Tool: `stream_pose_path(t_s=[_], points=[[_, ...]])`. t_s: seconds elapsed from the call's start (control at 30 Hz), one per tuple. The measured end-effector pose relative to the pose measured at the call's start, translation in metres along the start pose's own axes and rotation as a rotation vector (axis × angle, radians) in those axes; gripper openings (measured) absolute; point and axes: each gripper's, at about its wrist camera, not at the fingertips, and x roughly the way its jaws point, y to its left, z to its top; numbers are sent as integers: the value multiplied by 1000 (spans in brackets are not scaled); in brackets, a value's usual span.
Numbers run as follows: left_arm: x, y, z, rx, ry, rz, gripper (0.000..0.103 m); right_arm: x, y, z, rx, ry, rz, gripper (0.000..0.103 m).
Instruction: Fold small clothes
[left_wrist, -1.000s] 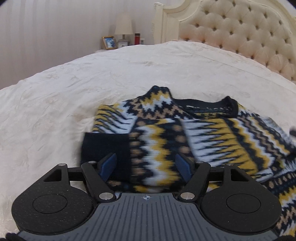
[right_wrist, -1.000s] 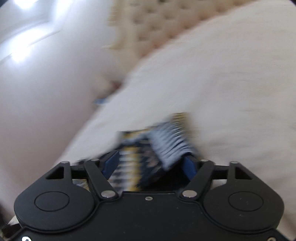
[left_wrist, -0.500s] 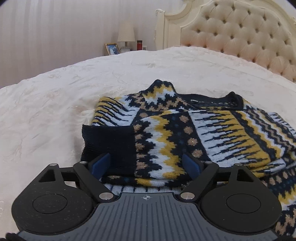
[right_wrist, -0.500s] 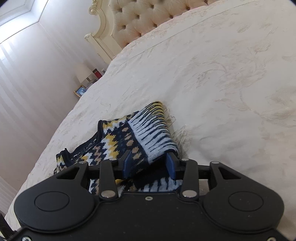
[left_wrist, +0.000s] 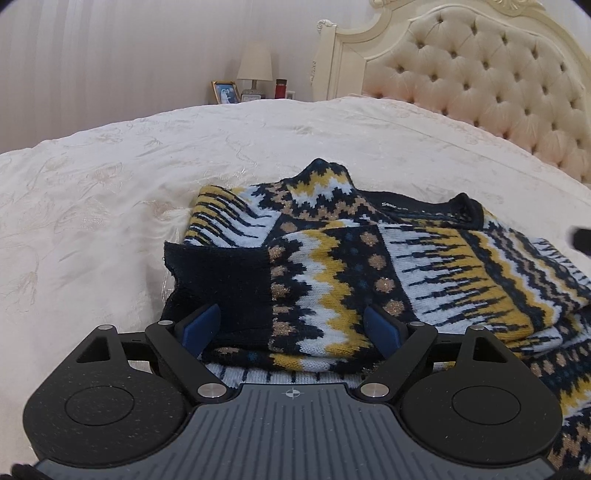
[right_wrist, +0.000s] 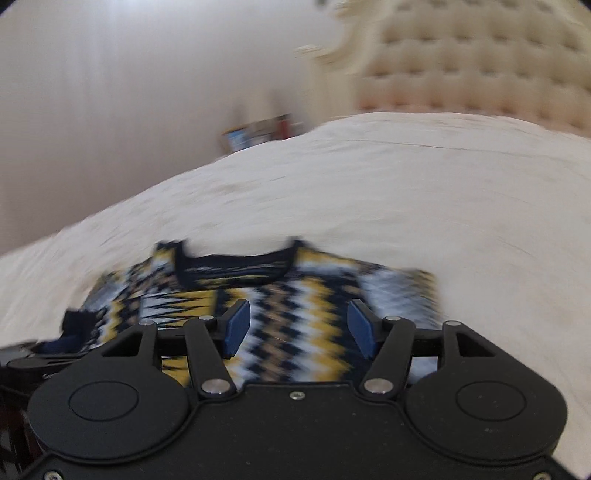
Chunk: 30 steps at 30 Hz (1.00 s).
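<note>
Cream bedspread (left_wrist: 110, 206) lies bare and flat on the left of the patterned sweater (left_wrist: 369, 266) and on its far side up to the tufted headboard (left_wrist: 480, 92), so wide free room there for a pass. Sweater itself fills near-centre to right, folded sleeve with dark cuff (left_wrist: 221, 280) stacked on top, a low soft bump just ahead of the left gripper (left_wrist: 291, 330) with its fingers spread wide. Far left beyond the bed edge, lamp (left_wrist: 254, 64), photo frame (left_wrist: 224, 92) and red bottle (left_wrist: 280, 88) crowd the nightstand, well apart from the sweater.
</note>
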Motion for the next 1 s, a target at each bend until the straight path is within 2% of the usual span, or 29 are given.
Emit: stream_pose_path(t_s=[0.1, 0.27, 0.43, 0.67, 0.77, 0.8, 0.83, 0.87, 1.0], points=[[0, 1, 0, -7, -3, -6, 85, 37, 12, 23, -105, 39, 35, 64], [0, 3, -1, -16, -7, -12, 85, 95, 28, 49, -285, 86, 25, 64], [0, 4, -2, -20, -10, -13, 85, 133, 52, 52, -405, 116, 88, 64], [-1, 4, -2, -25, -12, -16, 85, 172, 72, 41, -495, 234, 143, 61], [-1, 4, -2, -26, -13, -17, 85, 175, 74, 38, -496, 264, 161, 54], [-1, 4, -2, -26, -13, -16, 85, 176, 73, 38, -490, 272, 166, 48], [-1, 4, -1, -26, -13, -17, 85, 175, 74, 38, -490, 275, 167, 26], [-1, 4, -1, -27, -13, -17, 85, 173, 76, 37, -500, 273, 158, 15], [-1, 4, -1, -28, -14, -18, 85, 169, 85, 38, -573, 216, 33, 8]])
